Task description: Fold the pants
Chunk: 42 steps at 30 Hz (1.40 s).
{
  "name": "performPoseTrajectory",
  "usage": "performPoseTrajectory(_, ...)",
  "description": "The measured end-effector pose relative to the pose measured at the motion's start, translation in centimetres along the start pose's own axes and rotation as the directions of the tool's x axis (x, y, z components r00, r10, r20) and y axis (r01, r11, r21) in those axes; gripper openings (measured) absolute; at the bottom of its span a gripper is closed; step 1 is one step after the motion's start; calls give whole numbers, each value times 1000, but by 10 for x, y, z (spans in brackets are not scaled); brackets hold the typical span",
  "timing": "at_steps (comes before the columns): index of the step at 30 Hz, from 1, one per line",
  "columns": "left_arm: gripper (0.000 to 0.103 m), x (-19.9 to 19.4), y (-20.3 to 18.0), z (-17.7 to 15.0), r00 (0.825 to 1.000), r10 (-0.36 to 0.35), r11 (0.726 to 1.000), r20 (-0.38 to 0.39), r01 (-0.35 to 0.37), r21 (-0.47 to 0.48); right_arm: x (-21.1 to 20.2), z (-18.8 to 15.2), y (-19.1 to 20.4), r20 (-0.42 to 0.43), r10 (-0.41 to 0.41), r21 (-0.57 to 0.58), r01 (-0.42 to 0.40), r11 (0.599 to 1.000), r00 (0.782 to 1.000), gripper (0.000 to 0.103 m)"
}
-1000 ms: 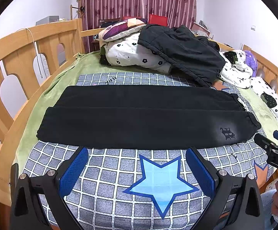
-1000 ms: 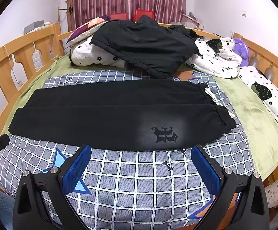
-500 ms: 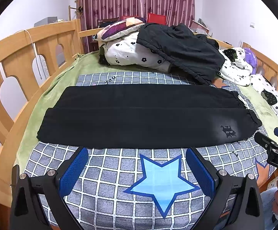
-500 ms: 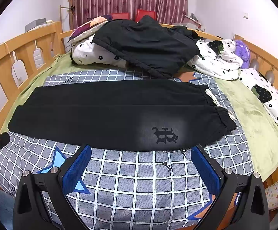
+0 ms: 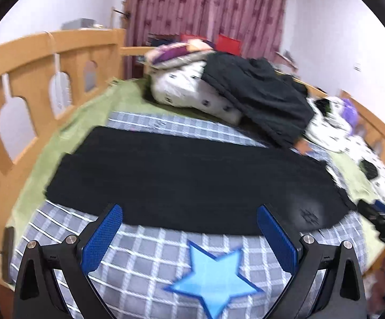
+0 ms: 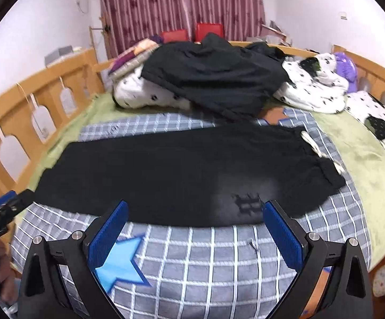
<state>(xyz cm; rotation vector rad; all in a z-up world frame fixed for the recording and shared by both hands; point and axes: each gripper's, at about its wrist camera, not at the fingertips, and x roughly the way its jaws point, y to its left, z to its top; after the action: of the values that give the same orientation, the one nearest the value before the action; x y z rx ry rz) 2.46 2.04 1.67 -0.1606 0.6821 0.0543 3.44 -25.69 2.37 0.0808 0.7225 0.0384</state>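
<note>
Left wrist view is showing the left hand-held gripper (image 5: 189, 226) hovering with blue pads spread wide, gripping nothing, just above a checked blanket (image 5: 150, 247) with a star patch (image 5: 213, 284). Just beyond, the pants (image 5: 192, 180) are lying flat across the bed, legs stacked lengthwise, likely laid out so the next fold can be made. The right hand-held gripper (image 6: 195, 223) is also hanging spread and empty, pointing at the logo (image 6: 248, 203) near the waistband (image 6: 328, 170). Both are aiming forward and slightly down at the near edge. Farther back, a dark jacket (image 6: 213, 74) is draped over pillows (image 6: 144, 93), with curtains (image 6: 181, 5) behind.
</note>
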Motion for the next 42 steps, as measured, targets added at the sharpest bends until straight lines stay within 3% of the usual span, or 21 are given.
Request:
performPoseTrajectory(4, 102, 13, 17, 30, 998, 53, 995, 27, -55, 82, 6, 29, -15, 51, -60, -99, 64, 993, 997, 100)
performPoseTrajectory(8, 102, 40, 43, 38, 997, 79, 990, -22, -75, 123, 31, 40, -55, 22, -88, -67, 89, 994, 996, 97)
performPoseTrajectory(12, 102, 79, 79, 19, 993, 88, 995, -81, -85, 44, 69, 26, -109, -58, -82, 42, 84, 996, 995, 94)
performPoseTrajectory(17, 101, 125, 122, -28, 981, 56, 996, -185, -68, -58, 109, -20, -157, -129, -102, 148, 121, 982, 986, 66)
performPoseTrajectory(21, 95, 145, 149, -66, 980, 39, 983, -197, -73, -167, 127, -63, -184, -166, -94, 225, 130, 966, 982, 63)
performPoseTrajectory(24, 95, 157, 168, -83, 976, -11, 965, -218, -46, -258, 135, -83, -194, -183, -84, 274, 133, 953, 980, 63)
performPoseTrajectory(27, 95, 168, 183, -90, 974, -67, 943, -217, -10, -334, 142, -93, -203, -167, -43, 330, 97, 939, 985, 63)
performPoseTrajectory(32, 94, 184, 192, -81, 979, -78, 915, -189, -5, -402, 167, -94, -210, -137, 61, 440, 5, 898, 989, 63)
performPoseTrajectory(34, 85, 191, 197, -76, 981, -62, 898, -181, -24, -439, 179, -91, -207, -138, 46, 451, 21, 892, 989, 61)
performPoseTrajectory(35, 75, 195, 198, -74, 982, -54, 891, -180, -34, -453, 184, -88, -207, -126, 30, 447, 30, 894, 992, 55)
performPoseTrajectory(37, 44, 200, 200, -70, 985, -28, 889, -173, -55, -455, 191, -84, -205, -119, 3, 437, 50, 898, 993, 43)
performPoseTrajectory(38, 16, 201, 199, -67, 986, -15, 897, -165, -60, -438, 194, -82, -205, -121, -15, 436, 67, 898, 993, 28)
performPoseTrajectory(40, 13, 200, 200, -62, 986, -17, 905, -167, -56, -422, 195, -75, -204, -95, 11, 437, 32, 899, 995, 18)
performPoseTrajectory(42, 11, 188, 200, -54, 993, -37, 907, -112, -14, -421, 186, -62, -202, -65, 12, 420, 16, 907, 998, 16)
